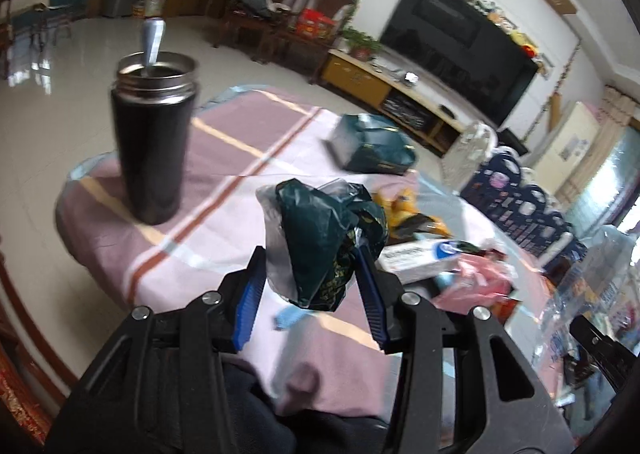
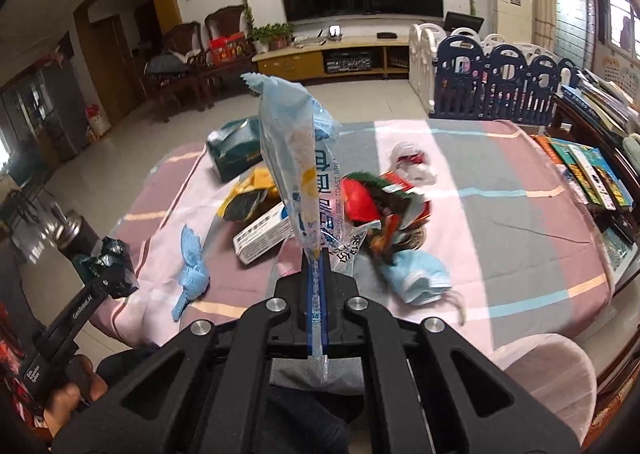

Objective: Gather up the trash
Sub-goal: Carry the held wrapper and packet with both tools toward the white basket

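My left gripper (image 1: pixel 310 260) is shut on a crumpled dark green wrapper (image 1: pixel 328 238) with clear film, held above the striped tablecloth (image 1: pixel 224 157). It also shows in the right wrist view (image 2: pixel 108 268), at lower left. My right gripper (image 2: pixel 318 254) is shut on a clear and light blue toast bread bag (image 2: pixel 292 157) that stands up from the jaws. Loose trash lies on the table: a yellow wrapper (image 2: pixel 248 193), a white box (image 2: pixel 264 234), a red and green wrapper (image 2: pixel 380 201), a blue face mask (image 2: pixel 420 278), and a blue scrap (image 2: pixel 192 266).
A black steel flask (image 1: pixel 154 137) with a spoon stands near the table's left edge. A dark green tissue pack (image 1: pixel 370 145) lies at the far side. Books (image 2: pixel 588 173) lie along the right edge. A white crumpled wrapper (image 2: pixel 412 163) lies mid-table.
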The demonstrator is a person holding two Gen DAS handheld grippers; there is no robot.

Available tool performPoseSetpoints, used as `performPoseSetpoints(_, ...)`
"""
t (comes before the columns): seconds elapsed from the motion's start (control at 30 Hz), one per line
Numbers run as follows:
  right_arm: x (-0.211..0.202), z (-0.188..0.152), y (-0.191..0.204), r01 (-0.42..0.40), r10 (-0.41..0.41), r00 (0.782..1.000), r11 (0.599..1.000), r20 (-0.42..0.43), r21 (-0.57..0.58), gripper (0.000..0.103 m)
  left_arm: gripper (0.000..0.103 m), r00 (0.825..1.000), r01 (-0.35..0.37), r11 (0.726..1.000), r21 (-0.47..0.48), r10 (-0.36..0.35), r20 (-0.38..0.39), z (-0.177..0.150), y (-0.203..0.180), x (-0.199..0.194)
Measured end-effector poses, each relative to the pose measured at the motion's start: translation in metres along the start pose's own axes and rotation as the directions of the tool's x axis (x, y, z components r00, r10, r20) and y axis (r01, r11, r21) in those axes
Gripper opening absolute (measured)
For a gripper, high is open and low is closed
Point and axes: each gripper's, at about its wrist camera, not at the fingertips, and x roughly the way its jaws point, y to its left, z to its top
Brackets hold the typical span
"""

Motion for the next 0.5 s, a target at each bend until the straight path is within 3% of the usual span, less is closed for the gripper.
performPoseSetpoints(0.13, -0.031, -0.004, -0.048, 0.048, -0.048, 0.999, 0.998, 0.011, 0.05, 0.004, 0.046, 0.997, 0.071, 0.993, 0.099, -0.068, -0.033, -0.005, -0.035, -0.015)
performPoseSetpoints(0.23, -0.051, -0.024, -0.096, 0.131, -0.129, 0.991, 0.989, -0.032, 0.066, 0.004, 0.046, 0.984, 0.169, 0.967, 0.188, -0.154, -0.092, -0.016, -0.068, -0.027)
performPoseSetpoints(0.37, -0.056, -0.071, -0.153, 0.233, -0.215, 0.962, 0.968, -0.169, 0.097, 0.004, 0.046, 0.935, 0.336, 0.882, 0.332, -0.271, -0.227, -0.052, -0.126, -0.038)
performPoseSetpoints(0.43, -0.051, -0.099, -0.176, 0.277, -0.242, 0.936, 0.954, -0.254, 0.112, 0.004, 0.046, 0.896, 0.424, 0.825, 0.374, -0.322, -0.306, -0.077, -0.153, -0.044)
performPoseSetpoints(0.5, -0.043, -0.126, -0.199, 0.296, -0.226, 0.91, 0.941, -0.348, 0.166, 0.005, 0.046, 0.872, 0.466, 0.785, 0.408, -0.331, -0.36, -0.099, -0.173, -0.047)
